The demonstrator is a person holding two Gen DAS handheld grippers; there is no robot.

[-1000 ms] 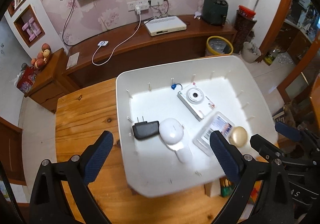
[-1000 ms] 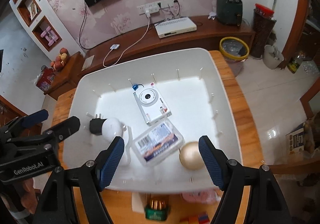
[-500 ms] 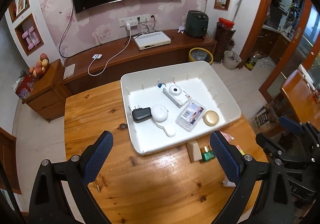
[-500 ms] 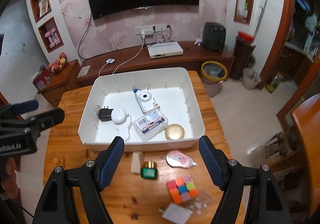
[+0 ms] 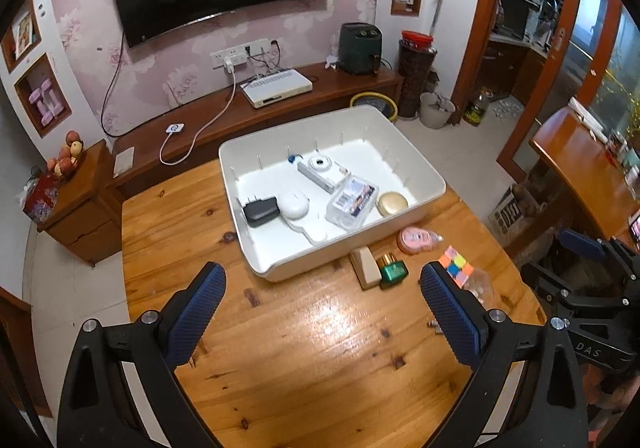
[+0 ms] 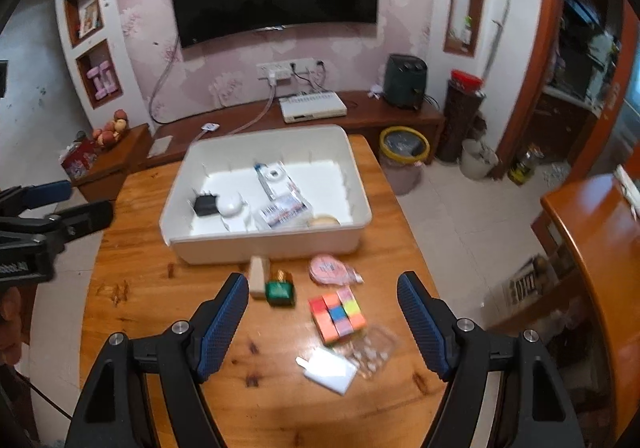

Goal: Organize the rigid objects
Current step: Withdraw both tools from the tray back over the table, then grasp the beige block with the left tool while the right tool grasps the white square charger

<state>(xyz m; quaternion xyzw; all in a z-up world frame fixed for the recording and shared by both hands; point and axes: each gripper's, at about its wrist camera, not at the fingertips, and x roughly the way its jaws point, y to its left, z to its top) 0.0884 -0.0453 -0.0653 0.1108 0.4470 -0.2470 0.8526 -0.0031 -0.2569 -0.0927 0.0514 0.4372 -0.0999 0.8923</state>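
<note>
A white bin (image 5: 280, 272) (image 6: 280, 248) stands on the wooden table (image 5: 320, 348). It holds a black charger (image 5: 260, 211), a white round device (image 5: 294, 205), a white camera (image 5: 320, 169), a clear box (image 5: 352, 201) and a gold compact (image 5: 392, 203). In front of the bin lie a beige block (image 6: 257, 276), a green bottle (image 6: 281, 290), a pink tape dispenser (image 6: 330, 270), a colour cube (image 6: 338, 314), a clear bag (image 6: 374, 348) and a white card (image 6: 330, 368). My left gripper (image 5: 322, 312) and right gripper (image 6: 320, 322) are open, empty, high above the table.
A TV cabinet (image 6: 360, 115) with a white set-top box (image 6: 312, 107) runs behind the table. A yellow-rimmed bin (image 6: 404, 145) stands on the floor at the right. Another wooden table (image 6: 600, 232) is at the far right.
Both grippers have pulled back and up from over the bin. The loose items in front of the bin have come into view. Both stay open.
</note>
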